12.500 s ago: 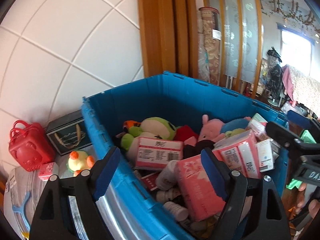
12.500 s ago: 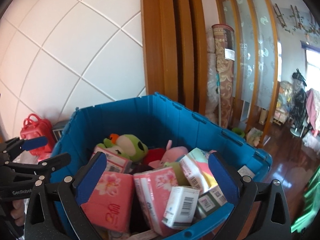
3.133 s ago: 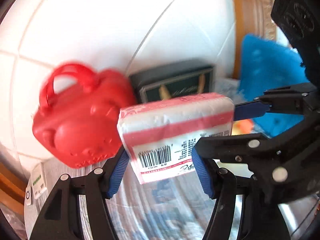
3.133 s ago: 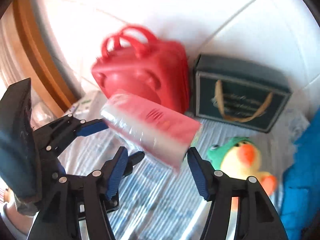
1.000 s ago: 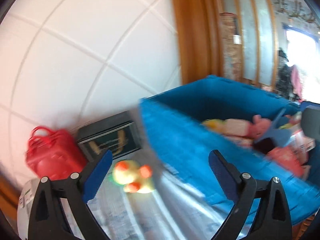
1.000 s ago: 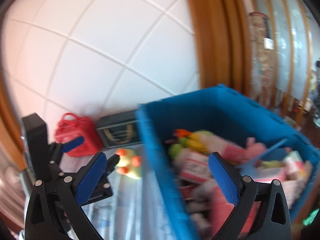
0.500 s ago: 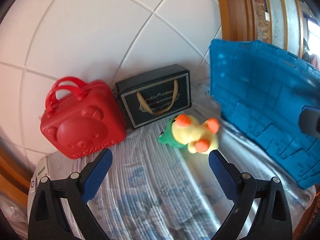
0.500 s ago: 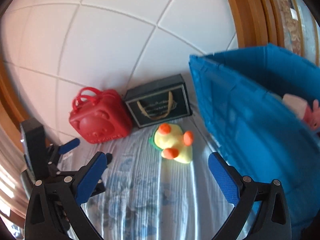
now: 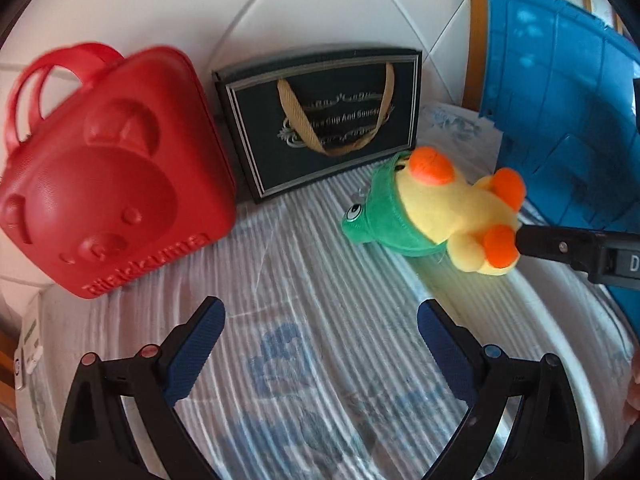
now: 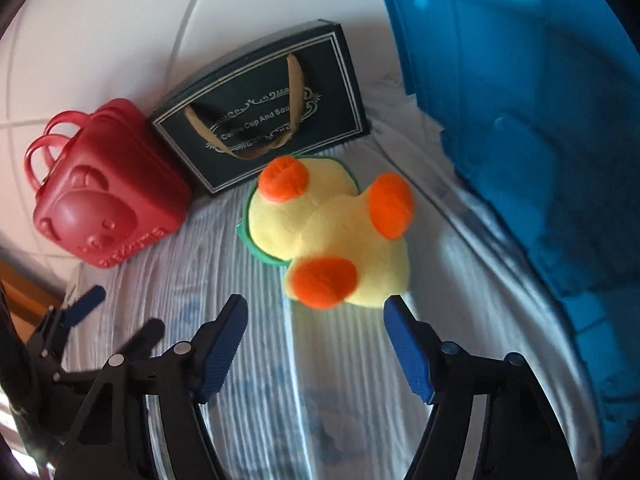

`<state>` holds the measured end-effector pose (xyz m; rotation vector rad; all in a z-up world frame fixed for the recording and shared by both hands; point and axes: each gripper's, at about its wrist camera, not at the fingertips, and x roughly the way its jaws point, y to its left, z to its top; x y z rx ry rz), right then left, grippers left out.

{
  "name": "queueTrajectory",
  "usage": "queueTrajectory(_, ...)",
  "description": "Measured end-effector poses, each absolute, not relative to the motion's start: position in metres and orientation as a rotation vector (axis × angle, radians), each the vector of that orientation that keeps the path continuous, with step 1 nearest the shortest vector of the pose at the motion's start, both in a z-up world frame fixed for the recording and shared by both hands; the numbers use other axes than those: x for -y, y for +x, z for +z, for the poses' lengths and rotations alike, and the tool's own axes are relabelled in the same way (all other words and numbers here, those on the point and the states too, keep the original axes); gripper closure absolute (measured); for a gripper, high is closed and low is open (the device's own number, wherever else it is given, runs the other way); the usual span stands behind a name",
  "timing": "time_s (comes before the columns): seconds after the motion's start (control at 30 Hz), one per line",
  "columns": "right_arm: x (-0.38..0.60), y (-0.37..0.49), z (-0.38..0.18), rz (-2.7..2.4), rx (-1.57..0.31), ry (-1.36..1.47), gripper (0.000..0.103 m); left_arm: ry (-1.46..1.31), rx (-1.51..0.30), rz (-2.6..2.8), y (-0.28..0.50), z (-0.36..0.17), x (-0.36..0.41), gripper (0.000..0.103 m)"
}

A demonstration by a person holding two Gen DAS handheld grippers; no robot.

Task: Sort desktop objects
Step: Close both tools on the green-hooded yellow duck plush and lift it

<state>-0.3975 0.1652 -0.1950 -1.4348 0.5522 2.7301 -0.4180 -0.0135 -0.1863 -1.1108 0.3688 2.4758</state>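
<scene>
**Nearly at the duck: right gripper closing in**

Now the right gripper [image 10: 314, 316] sits low in the right wrist view, its jaws closing but with nothing pressed between them yet; the plush duck [image 10: 332, 232] lies just above the fingertips, at the centre of the frame, on the striped cover [image 10: 280, 400]. The right-hand fingertip is almost at the duck's yellow body, while the left-hand one is still clear of it. The left gripper [image 9: 320, 332] hangs at the bottom of the left wrist view with its 2 fingers spread wide and empty.

Behind the duck, toward the upper left, stand the dark gift bag [image 10: 272, 120] and the red bear case [image 10: 108, 216]; the blue crate [image 10: 540, 140] fills the right edge.

My reading of the risk: the jaws may shut before the duck is properly between them, so they pinch only 1 orange foot or push the soft toy away. A shallow grip on plush could slip on the lift toward the crate. The duck also lies near the gift bag, so a forward nudge could knock it.
</scene>
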Motion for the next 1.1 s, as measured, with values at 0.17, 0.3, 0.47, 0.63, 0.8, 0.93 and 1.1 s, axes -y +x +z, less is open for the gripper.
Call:
queueTrajectory(0.17, -0.158, -0.428, -0.224, 2.691, -0.433, -1.478, 0.061, -1.148, -0.341, 2.463, -0.437, -0.202, 0.01, 0.005)
queueTrajectory(0.3, -0.173, -0.407, -0.236, 2.71, -0.363, -1.536, 0.066, -1.118, -0.328, 2.443, -0.432, -0.198, 0.006, 0.005)
queueTrajectory(0.47, -0.204, -0.375, -0.244, 2.708, -0.28, -1.561, 0.065, -1.06, -0.369, 2.4, -0.425, -0.187, -0.021, 0.005)
queueTrajectory(0.63, -0.209, -0.374, -0.228, 2.747, -0.266, -1.488, 0.065, -1.117, -0.47, 2.328, -0.434, -0.207, -0.058, 0.005)
queueTrajectory(0.8, -0.207, -0.386, -0.221, 2.788, -0.286, -1.482, 0.064, -1.166, -0.484, 2.295, -0.445, -0.225, -0.078, 0.005)
queueTrajectory(0.93, -0.209, -0.393, -0.22, 2.788, -0.333, -1.461, 0.057, -1.185, -0.492, 2.271, -0.453, -0.231, -0.087, 0.005)
queueTrajectory(1.1, -0.214, -0.407, -0.224, 2.763, -0.38, -1.444, 0.05, -1.23, -0.491, 2.235, -0.462, -0.241, -0.103, 0.005)
